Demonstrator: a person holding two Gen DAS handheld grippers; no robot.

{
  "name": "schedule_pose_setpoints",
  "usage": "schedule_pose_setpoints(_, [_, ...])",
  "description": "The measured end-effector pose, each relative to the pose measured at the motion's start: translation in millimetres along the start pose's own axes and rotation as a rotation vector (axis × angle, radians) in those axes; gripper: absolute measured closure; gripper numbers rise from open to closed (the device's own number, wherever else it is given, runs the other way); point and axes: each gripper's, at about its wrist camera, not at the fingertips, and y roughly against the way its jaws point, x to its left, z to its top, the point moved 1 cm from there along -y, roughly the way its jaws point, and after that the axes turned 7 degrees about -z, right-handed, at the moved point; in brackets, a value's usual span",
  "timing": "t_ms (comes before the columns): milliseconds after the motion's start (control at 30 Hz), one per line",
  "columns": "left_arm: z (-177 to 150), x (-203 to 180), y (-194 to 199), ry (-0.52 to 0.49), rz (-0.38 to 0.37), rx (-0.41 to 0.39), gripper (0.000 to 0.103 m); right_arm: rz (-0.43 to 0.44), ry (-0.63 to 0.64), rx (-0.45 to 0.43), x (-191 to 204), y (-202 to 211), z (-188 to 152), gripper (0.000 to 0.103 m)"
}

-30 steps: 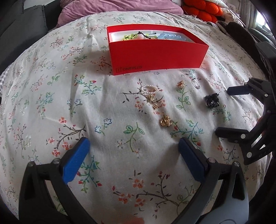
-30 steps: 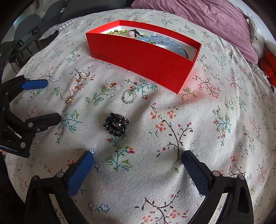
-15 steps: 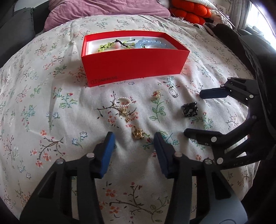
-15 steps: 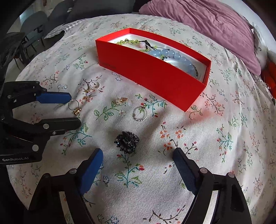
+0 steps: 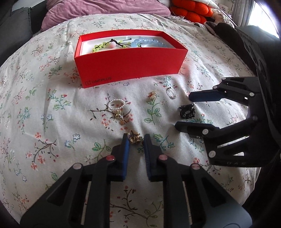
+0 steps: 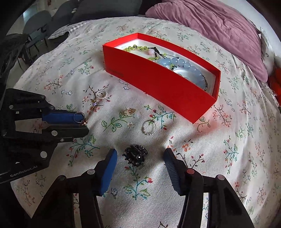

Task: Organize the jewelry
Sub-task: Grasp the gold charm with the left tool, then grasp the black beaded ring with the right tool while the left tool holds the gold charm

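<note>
A red box (image 5: 130, 64) on the floral bedspread holds a green bead bracelet and a blue bead bracelet (image 6: 182, 64). Loose pieces lie in front of it: a pearl ring with a gold charm (image 5: 116, 106), a small gold earring (image 5: 152, 95), a thin silver ring (image 5: 171, 92), a black beaded ring (image 5: 187, 110) and a gold ring (image 5: 134, 137). My left gripper (image 5: 136, 138) has its fingers narrowed around the gold ring, with a small gap still showing. My right gripper (image 6: 140, 156) is open, its fingers on either side of the black beaded ring (image 6: 135, 155).
A mauve pillow (image 5: 105, 10) and an orange cushion (image 5: 191, 10) lie behind the box. Dark chairs (image 6: 40, 22) stand beyond the bed's far left edge in the right wrist view. The bedspread (image 5: 43, 122) slopes away on all sides.
Both grippers have moved forward and down. The left fingers have closed in from wide open to a narrow gap around the gold ring. The right fingers have narrowed around the black ring.
</note>
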Motion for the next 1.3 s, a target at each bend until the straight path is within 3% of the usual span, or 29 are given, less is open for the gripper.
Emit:
schedule_pose_setpoints(200, [1.6,-2.1,-0.9,-0.003,0.014,0.009,0.087,-0.002,0.010,-0.005,5.1,2.3,-0.3,0.059])
schedule_pose_setpoints(367, [2.9,-1.3,-0.9,0.010,0.010,0.019,0.087,-0.002,0.017,-0.002,3.1,2.7,0.2,0.075])
schedule_pose_setpoints(733, [6.5,3.8,3.4,0.052,0.005,0.040,0.087,-0.001,-0.006,0.026,3.5,7.3,-1.7,0.075])
schedule_pose_setpoints(967, [10.4,6.3,9.5,0.063,0.048,0.053,0.087,0.004,-0.018,0.045,5.1,16.2,-1.2,0.075])
schedule_pose_setpoints(1300, [26.2,7.3,33.1,0.099,0.080,0.017,0.087,0.013,-0.072,0.061,-0.8,33.5,8.2,0.075])
